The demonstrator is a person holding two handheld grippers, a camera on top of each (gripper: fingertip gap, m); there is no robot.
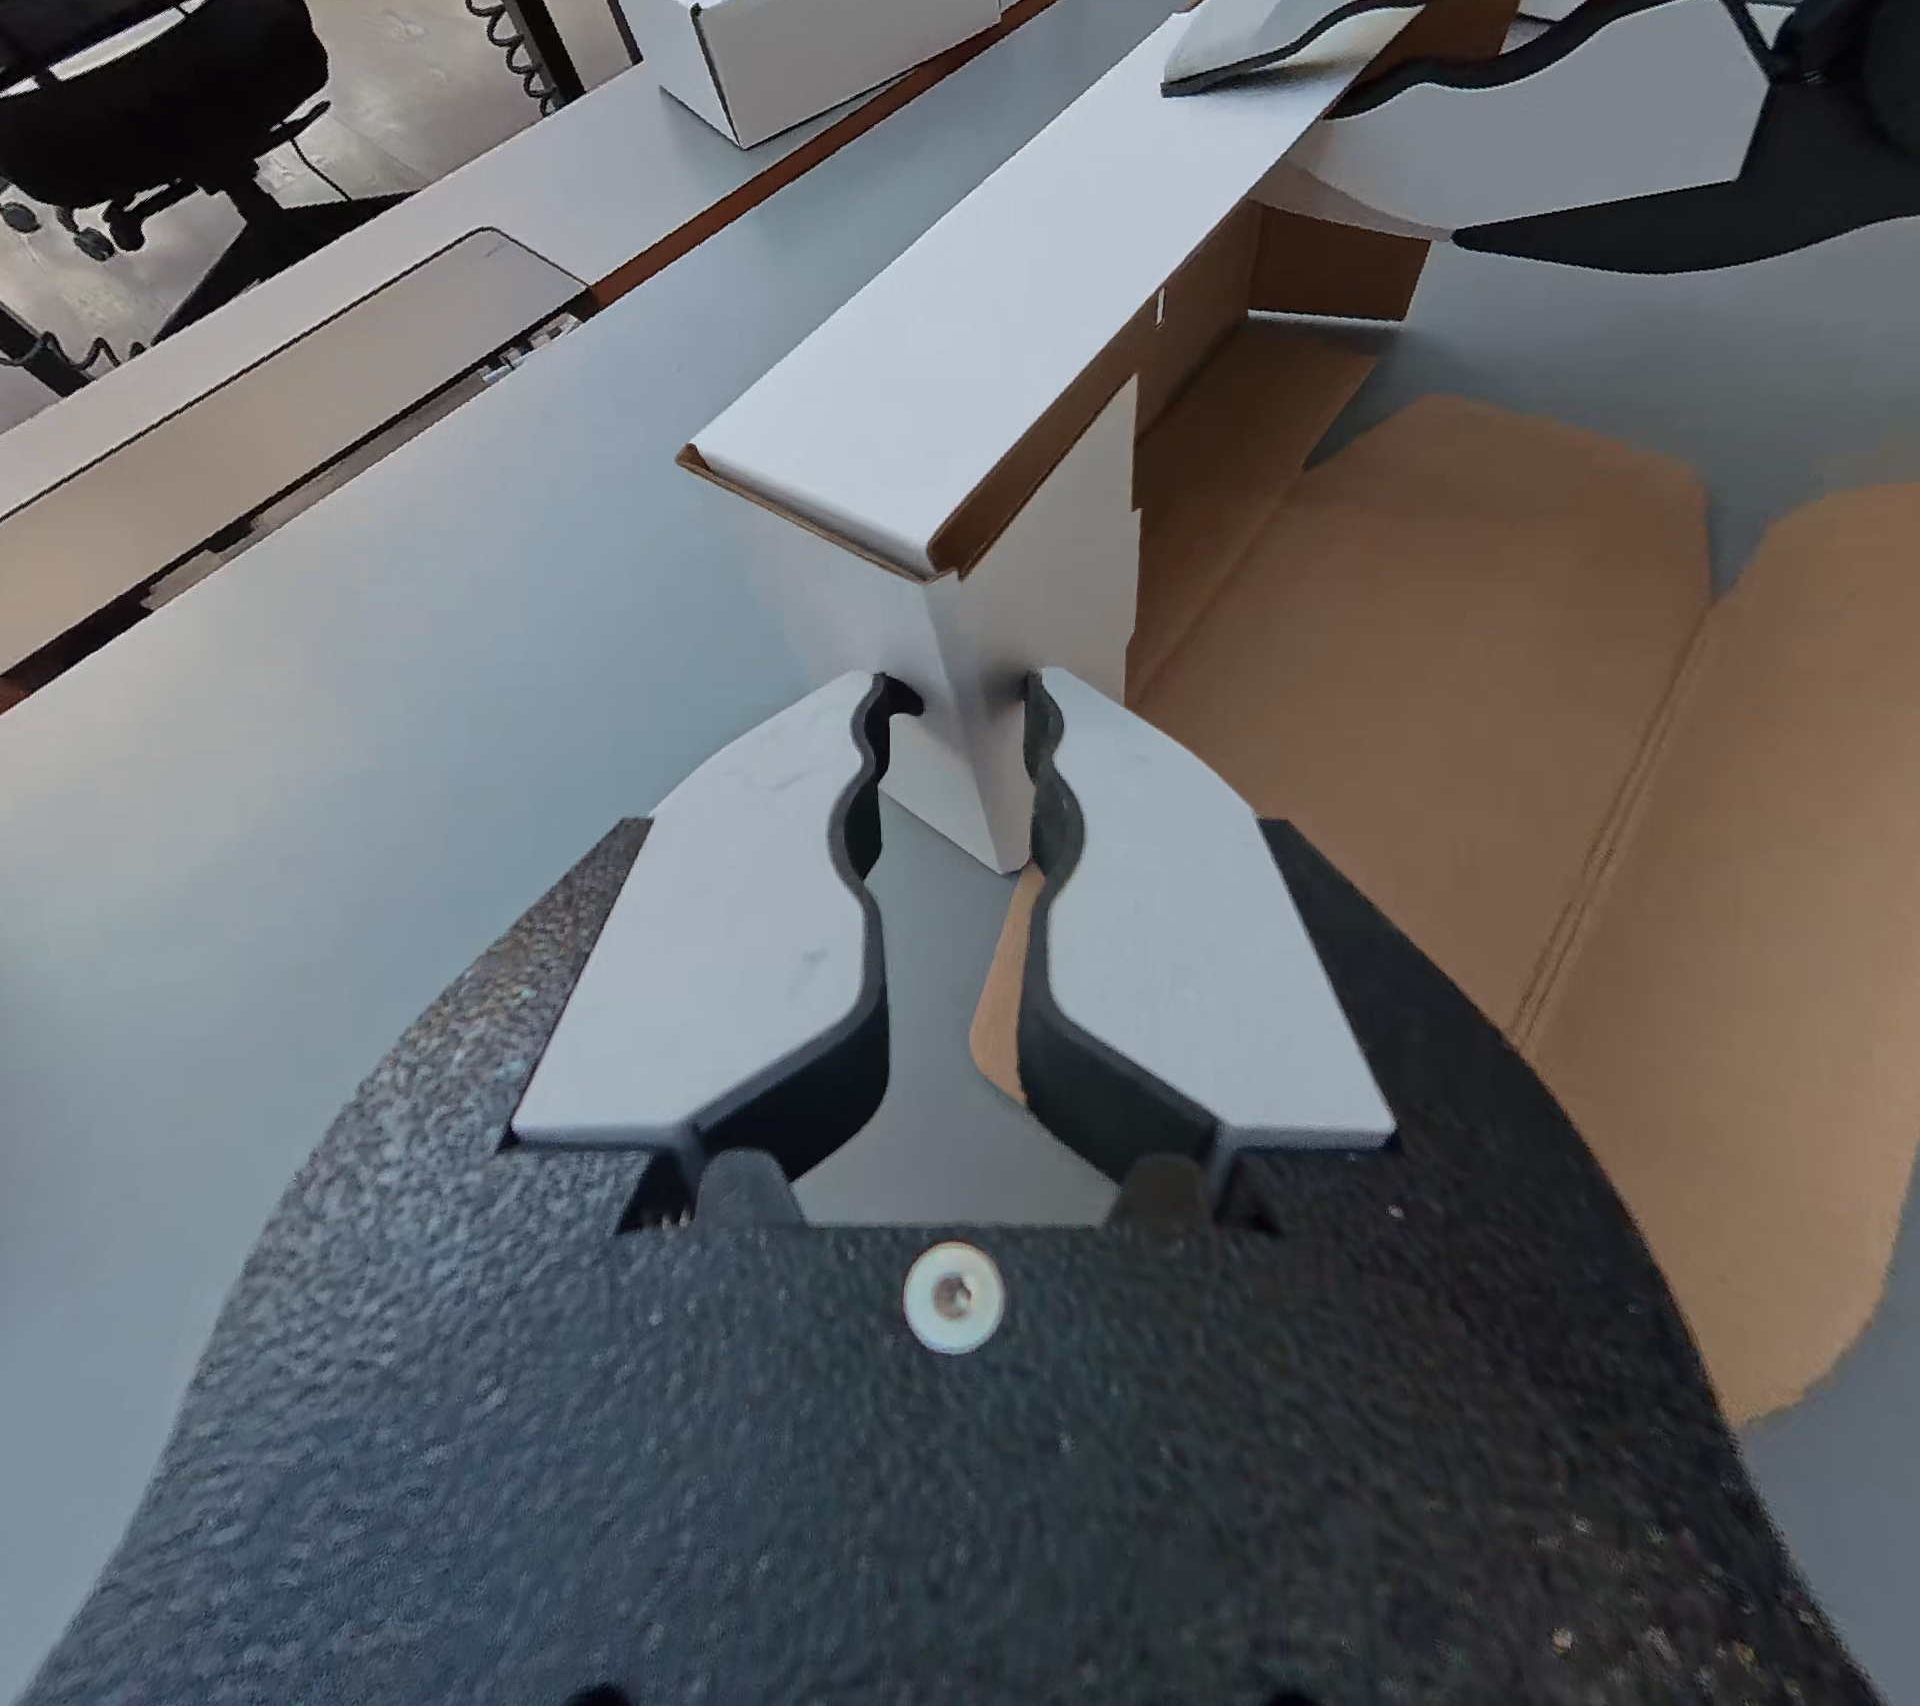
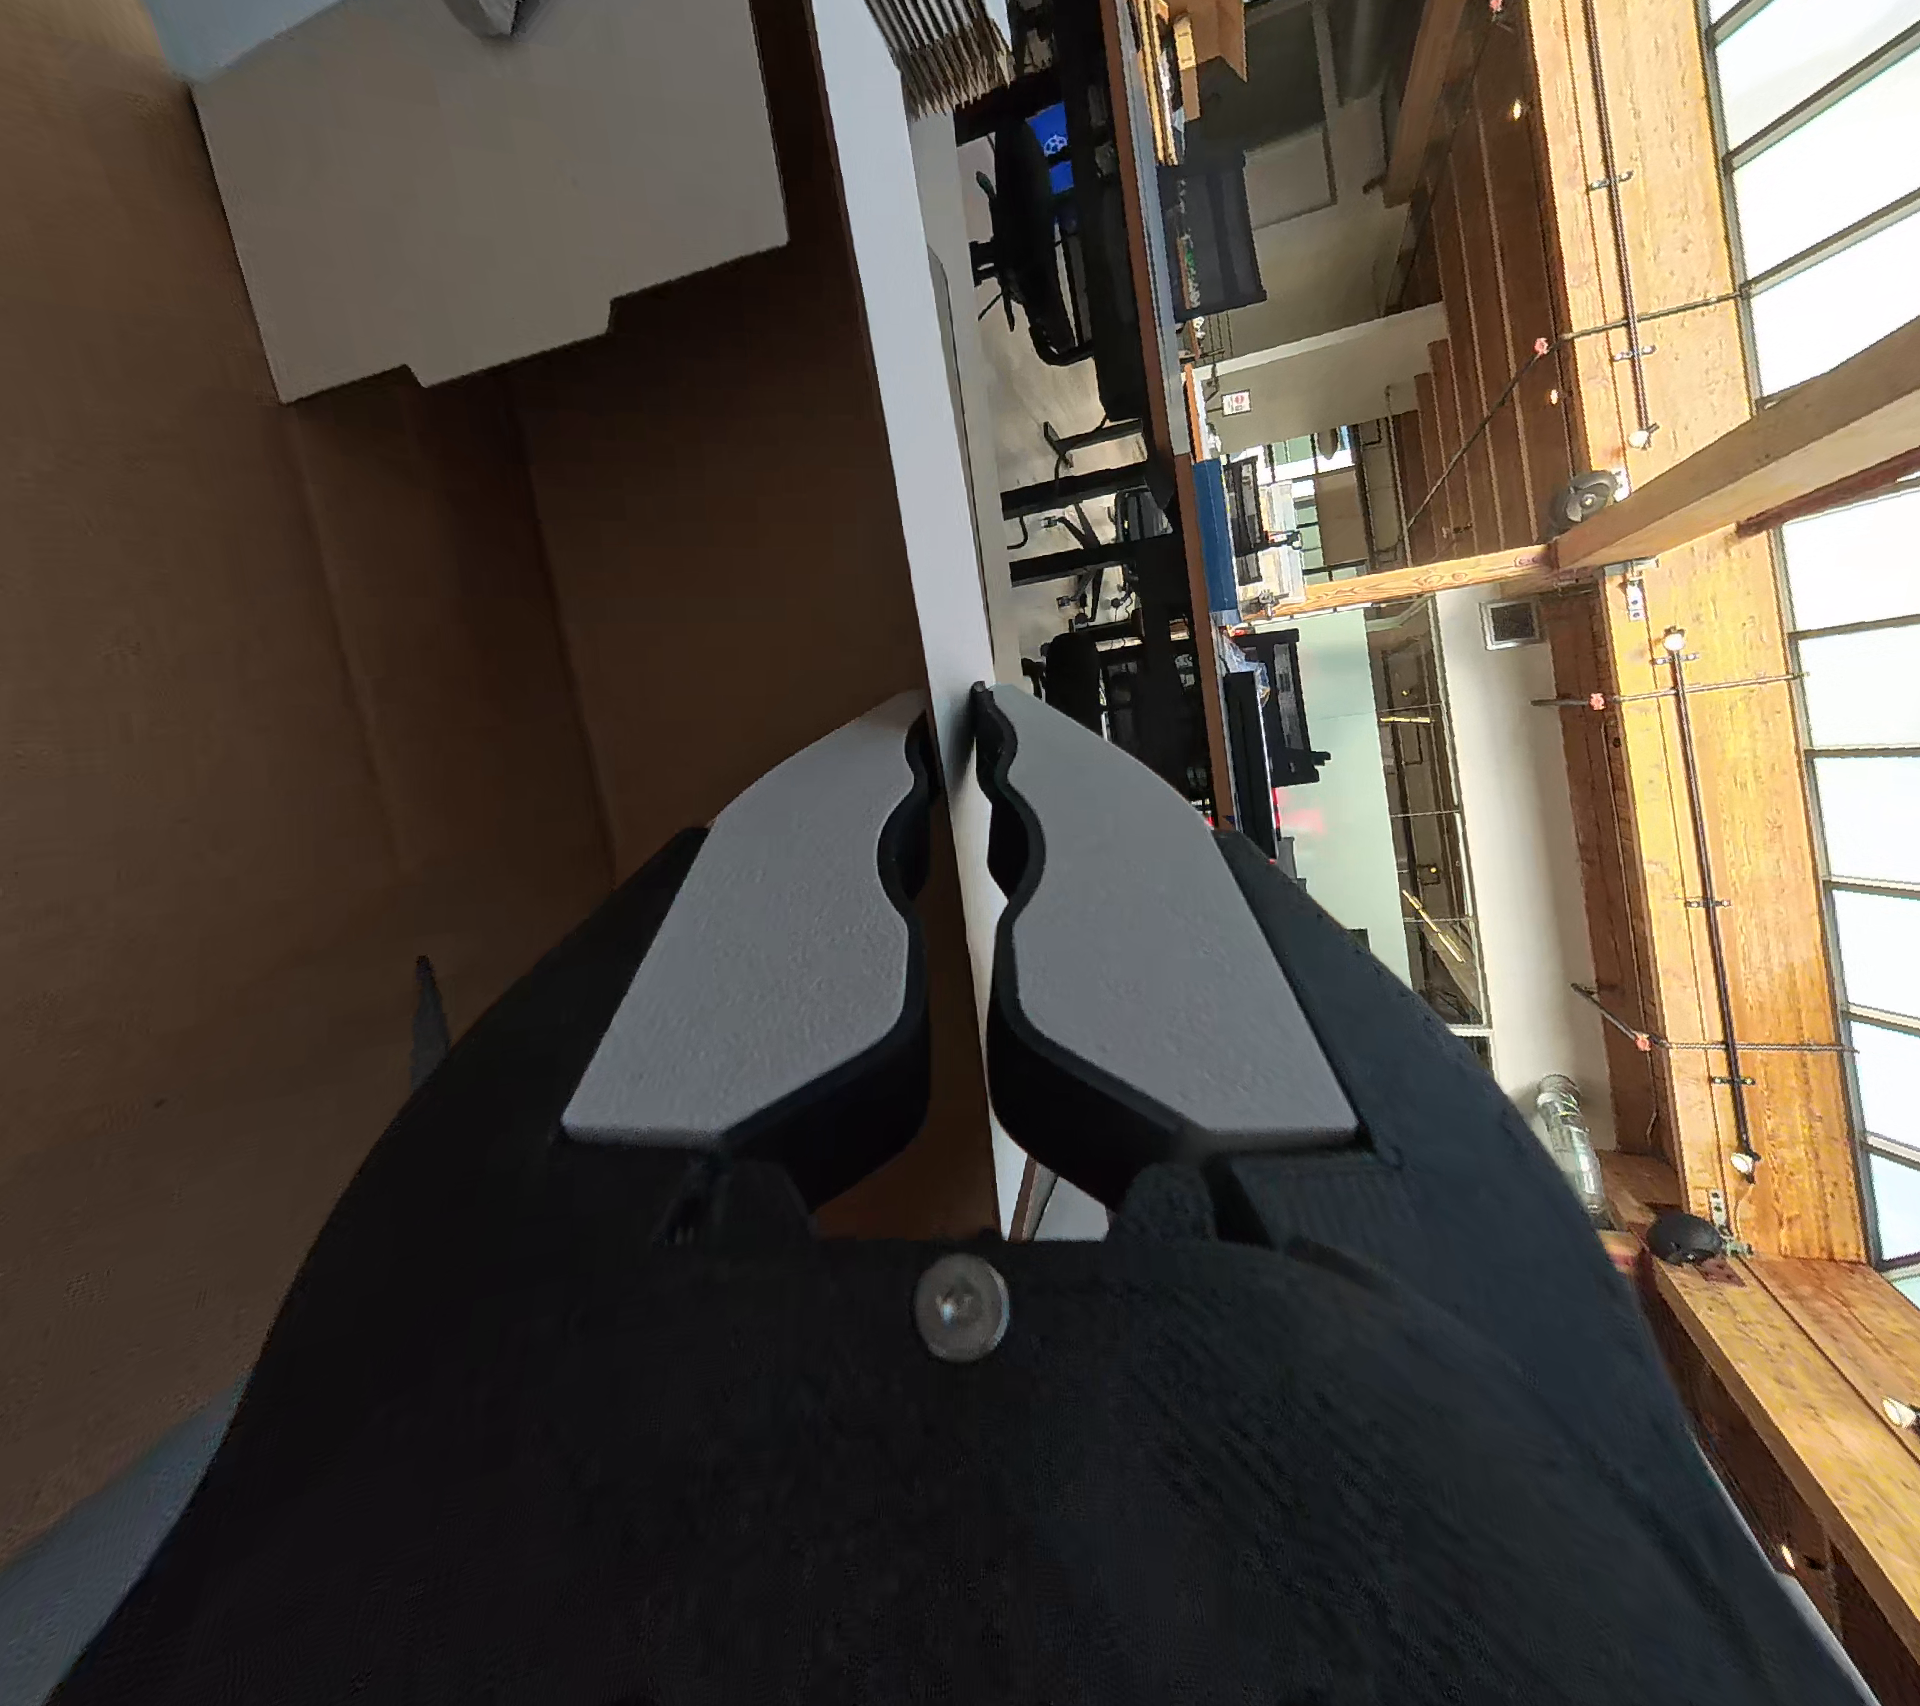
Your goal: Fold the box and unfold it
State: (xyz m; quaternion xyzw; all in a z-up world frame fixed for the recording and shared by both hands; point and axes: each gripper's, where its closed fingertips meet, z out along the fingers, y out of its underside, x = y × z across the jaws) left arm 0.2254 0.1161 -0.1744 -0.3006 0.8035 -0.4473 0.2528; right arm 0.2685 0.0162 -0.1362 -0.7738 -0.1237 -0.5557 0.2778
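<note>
While both grippers' fingers (image 1: pixel 1091 763) pinch it, box (image 1: pixel 966 368) stands.

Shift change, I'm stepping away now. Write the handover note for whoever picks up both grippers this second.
Left gripper: closed on the near white corner flap of the box, low by the grey table.
Right gripper: pinching the far end of the raised long side wall, turned on its side.
Box: partly formed. That long wall stands up with its top edge rolled over; the brown base and lid panels lie flat on the table.
Done: one long wall raised.
Left: the remaining walls and flaps, closing the lid, then unfolding it all.
A finished white box sits farther back.
</note>
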